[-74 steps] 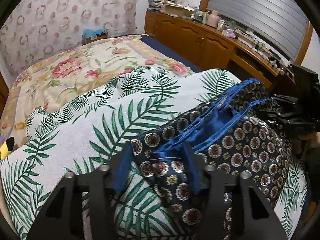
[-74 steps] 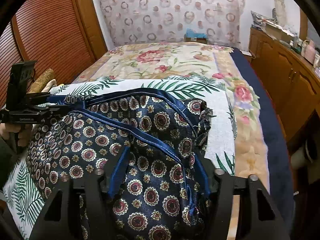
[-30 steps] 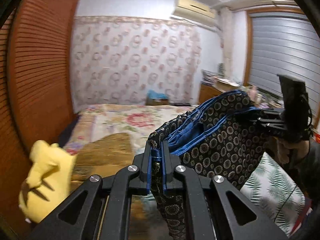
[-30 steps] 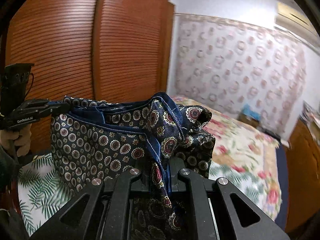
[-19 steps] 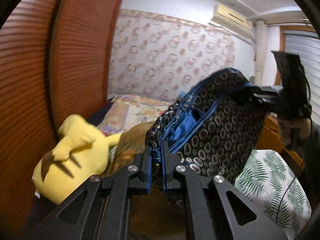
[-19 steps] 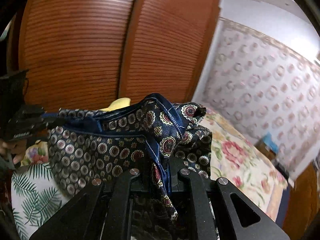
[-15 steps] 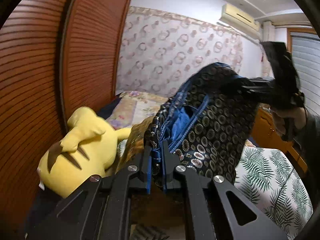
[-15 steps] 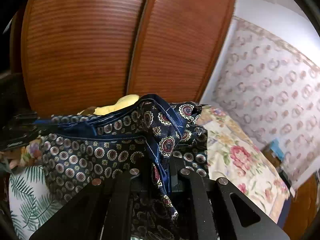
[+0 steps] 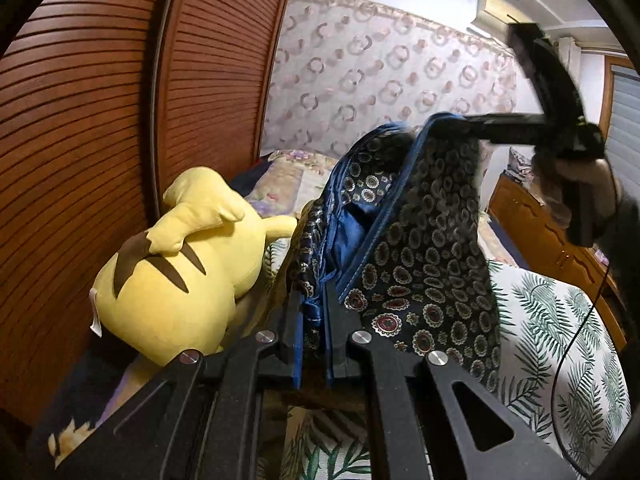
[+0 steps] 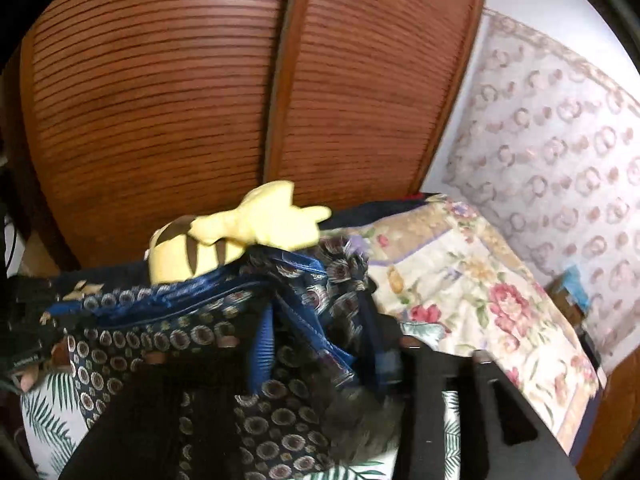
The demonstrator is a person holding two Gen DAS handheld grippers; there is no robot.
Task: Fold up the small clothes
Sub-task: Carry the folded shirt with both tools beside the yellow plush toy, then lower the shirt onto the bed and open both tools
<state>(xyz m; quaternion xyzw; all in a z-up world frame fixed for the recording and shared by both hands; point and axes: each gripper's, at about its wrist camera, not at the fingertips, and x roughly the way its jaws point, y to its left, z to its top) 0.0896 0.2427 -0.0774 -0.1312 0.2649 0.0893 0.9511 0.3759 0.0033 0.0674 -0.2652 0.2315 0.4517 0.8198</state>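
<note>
- Two grippers hold one small piece of clothing up in the air above the bed.
- The left gripper (image 9: pixel 311 334) is pinched tight on the blue hem of the dark patterned shorts (image 9: pixel 420 248).
- The right gripper (image 9: pixel 460 126) pinches the other end of the hem, up high, as the left view shows.
- In its own view the right gripper (image 10: pixel 320 344) is blurry, with cloth bunched between its blue pads.
- The shorts hang between the two grippers, over the near end of the leafy blanket (image 9: pixel 560 340).
- A yellow plush toy (image 9: pixel 180 264) lies just beside the shorts, at the side of the bed by the wooden closet doors (image 9: pixel 100 120).
- The cloth may slip out if one gripper tugs too hard, because the hem is thin and smooth.
- The hanging shorts may also brush the toy and land crooked.
- Only the left view shows the hand and the high grip; only the right view shows the flowered bedspread (image 10: pixel 480 300) farther along the bed.
</note>
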